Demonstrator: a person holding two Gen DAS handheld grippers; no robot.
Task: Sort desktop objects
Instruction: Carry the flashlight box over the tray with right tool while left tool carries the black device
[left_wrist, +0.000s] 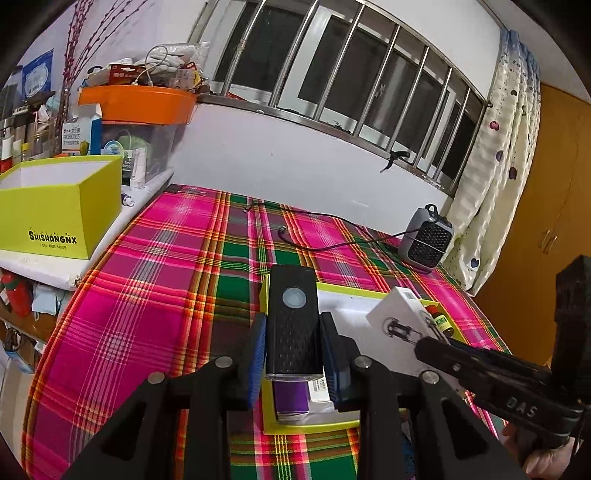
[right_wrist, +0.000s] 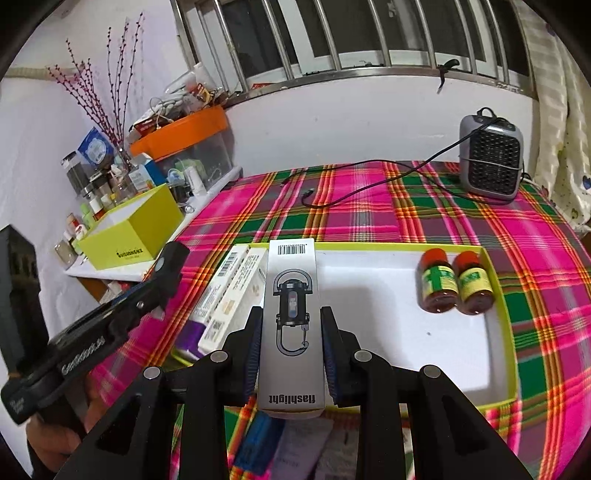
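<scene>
My left gripper (left_wrist: 293, 347) is shut on a black flashlight (left_wrist: 292, 321) and holds it over the left end of a shallow yellow-green tray (left_wrist: 264, 430). My right gripper (right_wrist: 291, 350) is shut on a white flashlight box (right_wrist: 291, 325), held above the tray's (right_wrist: 508, 302) left part. In the tray lie flat boxes (right_wrist: 236, 291), one purple-ended, and two small red-capped bottles (right_wrist: 456, 282) at its right end. The white box (left_wrist: 399, 325) and the right gripper's arm show at the right of the left wrist view. The left gripper's body (right_wrist: 96, 332) shows at the left of the right wrist view.
A plaid cloth (left_wrist: 147, 295) covers the table. A grey heater (right_wrist: 491, 162) with a black cable stands at the back right. A yellow-green box (left_wrist: 55, 210) sits on a white shelf at the left, with an orange-lidded bin (left_wrist: 140, 103) and clutter behind. Papers (right_wrist: 295, 443) lie under the right gripper.
</scene>
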